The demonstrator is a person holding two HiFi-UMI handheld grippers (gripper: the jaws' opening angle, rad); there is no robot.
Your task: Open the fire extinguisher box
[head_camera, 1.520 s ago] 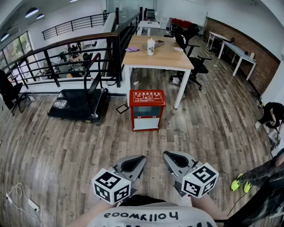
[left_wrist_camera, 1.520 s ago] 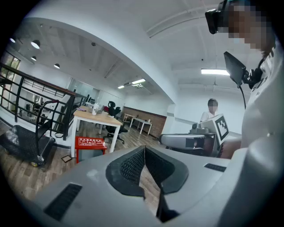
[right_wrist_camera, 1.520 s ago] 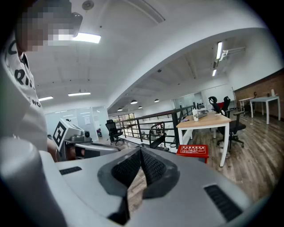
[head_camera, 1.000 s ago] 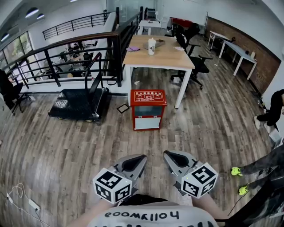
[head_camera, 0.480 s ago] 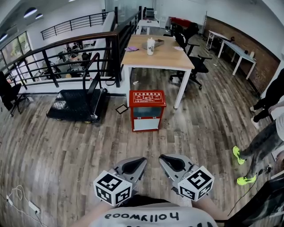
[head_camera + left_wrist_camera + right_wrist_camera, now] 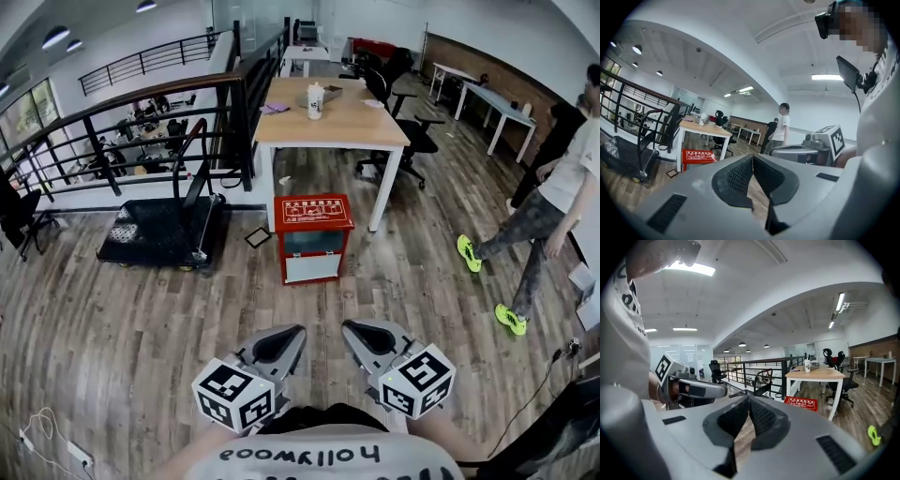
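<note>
The red fire extinguisher box (image 6: 312,236) stands on the wood floor in front of a wooden table, its lid down and its pale front panel facing me. Its red lid also shows in the left gripper view (image 6: 697,155) and in the right gripper view (image 6: 801,402). My left gripper (image 6: 298,330) and right gripper (image 6: 347,326) are held close to my body, well short of the box. Both are shut with nothing between the pads. The left gripper's (image 6: 753,156) jaws meet at the tip, and the right gripper's (image 6: 748,397) jaws do the same.
A wooden table (image 6: 328,117) with a cup stands behind the box. A black platform trolley (image 6: 159,225) sits to the left by a black railing (image 6: 141,103). A person in bright green shoes (image 6: 534,220) walks at the right. Office chairs (image 6: 408,131) stand beyond the table.
The person at the right has walked further into view and stands taller in frame. The view has shifted slightly toward the box. Both grippers stay shut near my body.
</note>
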